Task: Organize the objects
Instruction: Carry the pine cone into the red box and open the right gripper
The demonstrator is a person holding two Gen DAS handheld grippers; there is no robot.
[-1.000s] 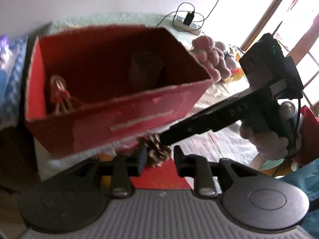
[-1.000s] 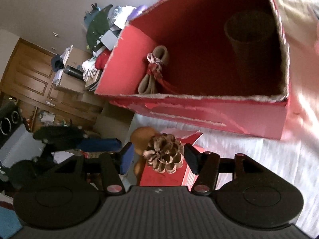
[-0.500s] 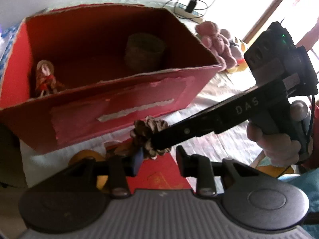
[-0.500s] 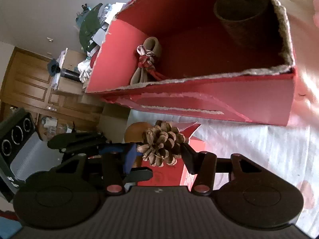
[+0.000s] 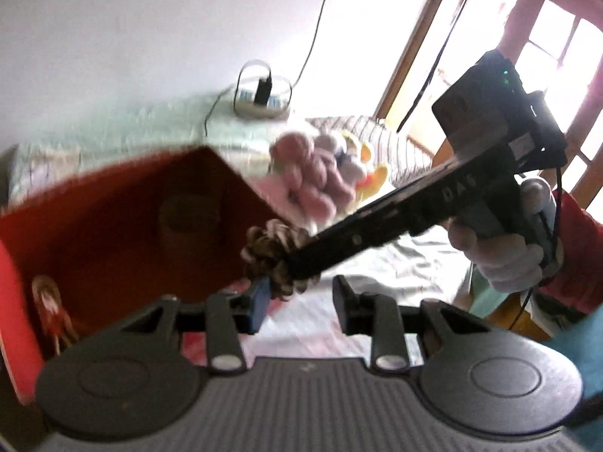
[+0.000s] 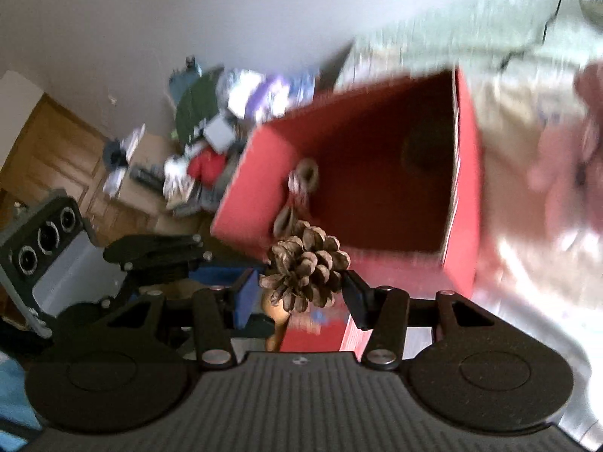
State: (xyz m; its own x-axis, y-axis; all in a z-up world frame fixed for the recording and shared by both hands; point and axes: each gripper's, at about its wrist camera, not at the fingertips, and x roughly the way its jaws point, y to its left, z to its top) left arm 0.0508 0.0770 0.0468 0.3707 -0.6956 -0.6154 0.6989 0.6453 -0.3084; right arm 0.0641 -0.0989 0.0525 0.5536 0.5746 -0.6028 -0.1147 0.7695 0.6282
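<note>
My right hand-held gripper [image 6: 303,295] has its two fingers clamped on a pine cone [image 6: 306,272], held in the air just in front of the open red box [image 6: 384,188]. My left hand-held gripper [image 5: 297,305] holds nothing, its fingers parted. The box contains a dark cup [image 6: 426,150] and a knotted ornament [image 6: 301,179].

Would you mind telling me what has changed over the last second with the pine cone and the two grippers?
The right gripper has lifted the pine cone off the small red packet, up to the rim of the red box; its fingers stay clamped on it. The left gripper rose alongside, empty, fingers apart. The knotted ornament and dark cup remain inside the box.
</note>
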